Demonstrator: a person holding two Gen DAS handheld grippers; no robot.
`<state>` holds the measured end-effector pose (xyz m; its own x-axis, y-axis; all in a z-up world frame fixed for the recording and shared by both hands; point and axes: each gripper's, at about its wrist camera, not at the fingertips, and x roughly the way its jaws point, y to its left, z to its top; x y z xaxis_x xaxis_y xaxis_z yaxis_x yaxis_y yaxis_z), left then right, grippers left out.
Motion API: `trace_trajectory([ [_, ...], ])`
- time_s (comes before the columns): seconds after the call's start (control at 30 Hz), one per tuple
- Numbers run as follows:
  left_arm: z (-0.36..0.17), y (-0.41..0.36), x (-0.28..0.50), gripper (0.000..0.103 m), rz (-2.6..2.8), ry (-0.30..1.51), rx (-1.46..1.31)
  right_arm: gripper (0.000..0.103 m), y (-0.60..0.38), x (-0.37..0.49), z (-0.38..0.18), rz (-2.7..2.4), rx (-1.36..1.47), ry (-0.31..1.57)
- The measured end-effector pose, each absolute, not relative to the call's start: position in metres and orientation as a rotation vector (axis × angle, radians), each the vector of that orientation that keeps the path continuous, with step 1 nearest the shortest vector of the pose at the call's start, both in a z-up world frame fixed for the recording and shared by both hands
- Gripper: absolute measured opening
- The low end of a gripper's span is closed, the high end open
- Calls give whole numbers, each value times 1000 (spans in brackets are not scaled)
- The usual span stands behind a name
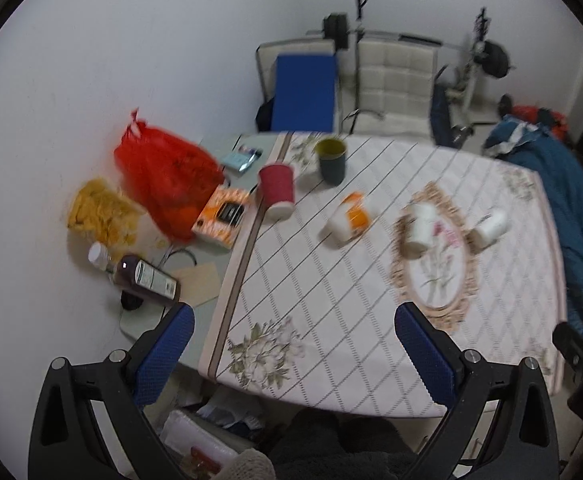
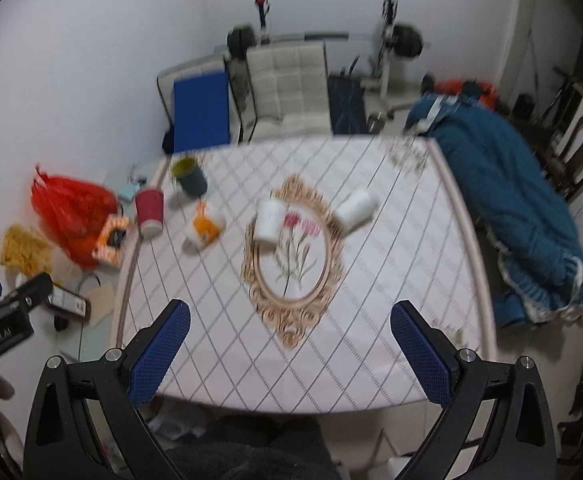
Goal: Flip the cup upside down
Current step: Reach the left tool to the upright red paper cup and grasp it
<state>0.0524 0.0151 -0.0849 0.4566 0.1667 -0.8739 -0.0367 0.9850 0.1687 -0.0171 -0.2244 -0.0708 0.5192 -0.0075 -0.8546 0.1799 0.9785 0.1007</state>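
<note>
5 cups point(image 2: 269, 220) on the tablecloth point(image 2: 391, 280); both tools point(image 1: 295, 344) point(image 2: 291, 340) gape empty.

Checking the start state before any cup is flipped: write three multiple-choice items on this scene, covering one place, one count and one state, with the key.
1. Where does the dark cup with the yellow inside stand?
A. near edge of the patterned tablecloth
B. far left corner of the tablecloth
C. on the floor

2. How many cups are on the tablecloth?
A. two
B. five
C. eight

3. The left gripper and right gripper are:
A. open and empty
B. shut on a cup
C. out of view

Key: B, it stands by the far edge; B, five show; A, the blue pads are wide apart.
</note>
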Motion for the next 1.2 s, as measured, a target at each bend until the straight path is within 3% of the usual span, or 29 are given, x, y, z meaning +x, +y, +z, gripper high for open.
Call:
trace_trajectory([
  [0.5, -207, 75, 185, 103, 164, 1336, 122, 102, -174, 89, -259, -89, 220, 1402],
  [0.9, -277, 124, 316, 103, 128, 1436, 142, 102, -106, 193, -330, -108, 187, 1539],
  [1.2, -316, 146, 398, 103, 77, 1523, 29, 102, -85, 251, -352, -139, 163, 1577],
])
